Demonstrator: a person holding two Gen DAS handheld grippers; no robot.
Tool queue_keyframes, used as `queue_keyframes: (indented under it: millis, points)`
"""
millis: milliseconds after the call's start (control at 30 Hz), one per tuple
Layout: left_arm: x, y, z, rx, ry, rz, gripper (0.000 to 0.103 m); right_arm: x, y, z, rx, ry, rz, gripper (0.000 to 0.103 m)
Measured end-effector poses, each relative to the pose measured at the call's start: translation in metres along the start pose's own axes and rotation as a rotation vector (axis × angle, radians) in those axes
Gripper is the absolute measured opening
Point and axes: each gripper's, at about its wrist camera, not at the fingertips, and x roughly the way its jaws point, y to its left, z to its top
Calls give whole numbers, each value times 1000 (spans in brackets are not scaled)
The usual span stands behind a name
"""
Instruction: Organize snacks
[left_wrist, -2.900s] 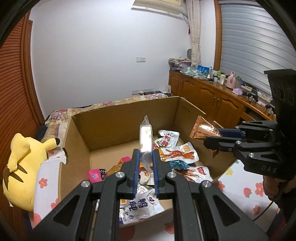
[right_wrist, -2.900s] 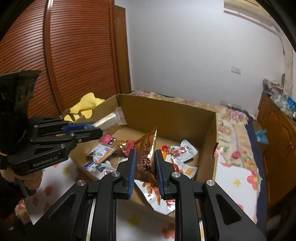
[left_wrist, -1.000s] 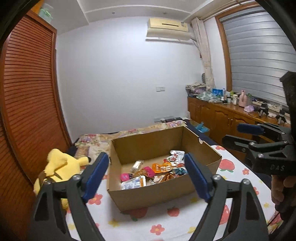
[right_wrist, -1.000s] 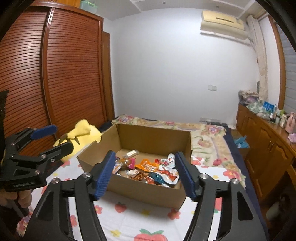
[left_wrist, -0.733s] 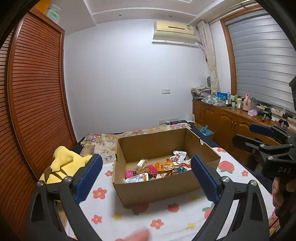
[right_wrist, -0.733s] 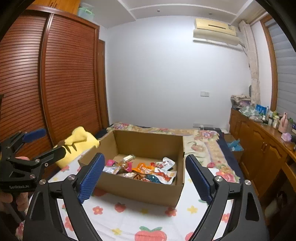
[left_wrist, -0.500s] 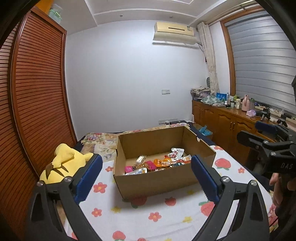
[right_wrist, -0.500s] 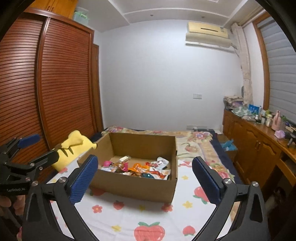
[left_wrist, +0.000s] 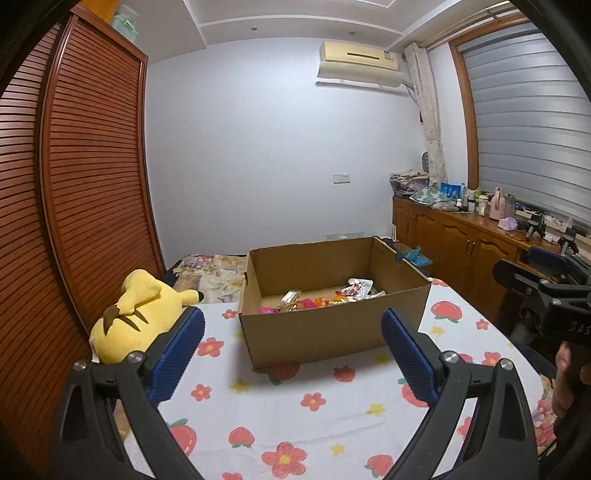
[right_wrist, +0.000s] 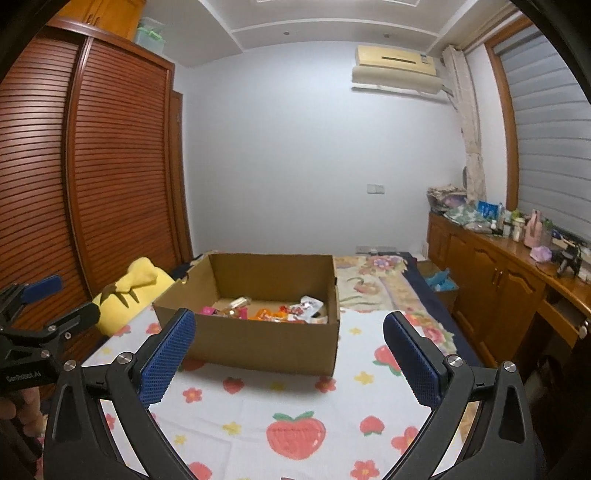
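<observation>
Both grippers held empty and wide apart, short of the snack box

The left gripper (left_wrist: 291, 345) and right gripper (right_wrist: 288, 345) are seen spread, nothing between them. Beyond, on the fruit-print sheet (right_wrist: 295, 413), the cardboard box (right_wrist: 258, 347) is set, long axis running across the view. The snack packets (right_wrist: 280, 312) inside are judged light, crinkly and slippery, best pinched at a sealed edge.

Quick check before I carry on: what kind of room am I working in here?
Most likely a bedroom. The cardboard box of snacks sits on a bed with a fruit-print sheet, beside a yellow plush toy and a slatted wooden wardrobe.
</observation>
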Motion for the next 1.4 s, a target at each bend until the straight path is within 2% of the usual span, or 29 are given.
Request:
queue_keyframes:
  millis: [500, 1400]
  points:
    - [-3, 5, -17, -10, 27, 13, 97, -7, 2, -19, -5, 20, -18, 103]
    - [-10, 2, -16, -11, 21, 13, 97, -8, 1, -22, -1, 21, -10, 103]
